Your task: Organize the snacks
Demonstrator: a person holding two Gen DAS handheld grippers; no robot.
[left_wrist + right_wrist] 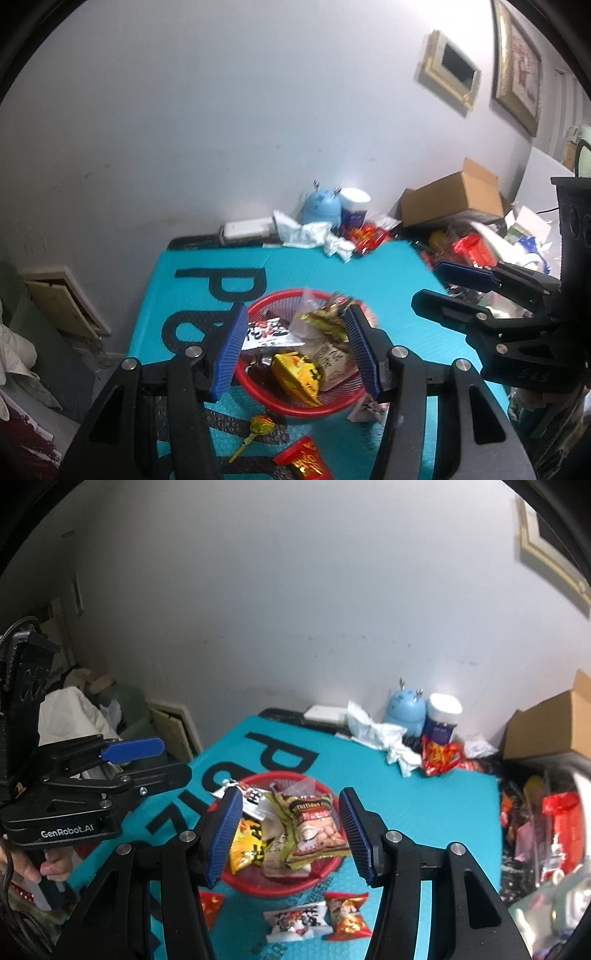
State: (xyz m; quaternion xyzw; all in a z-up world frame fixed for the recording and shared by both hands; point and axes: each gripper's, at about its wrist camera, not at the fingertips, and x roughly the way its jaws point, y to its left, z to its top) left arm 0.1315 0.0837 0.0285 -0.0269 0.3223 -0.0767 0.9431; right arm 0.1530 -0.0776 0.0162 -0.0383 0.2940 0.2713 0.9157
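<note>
Two black hand-held grippers with blue ribbed pads are hanging side by side above a teal foam mat printed with big black letters (388, 266). On the left, the left gripper (293, 352) is standing partly open with nothing between its pads, framing a round red mesh basket (295, 408) near the middle of the mat. Snack packets are lying heaped in that basket: a white packet with black and red print (267, 334), a yellow wrapper (297, 374) and a green-and-red peanut bag (314, 827). Nearer, on the mat, a yellow-sticked lollipop (255, 430) and a red-and-gold packet (304, 459) are lying outside the basket. To the right, the right gripper (291, 836) is also gaping partway, gripping nothing, its pads clear of the heap. Two more packets, one white (295, 919) and one red-orange (347, 915), are sitting just near of the basket. Far right, a brown open cardboard box (454, 195) is resting among clutter.
</note>
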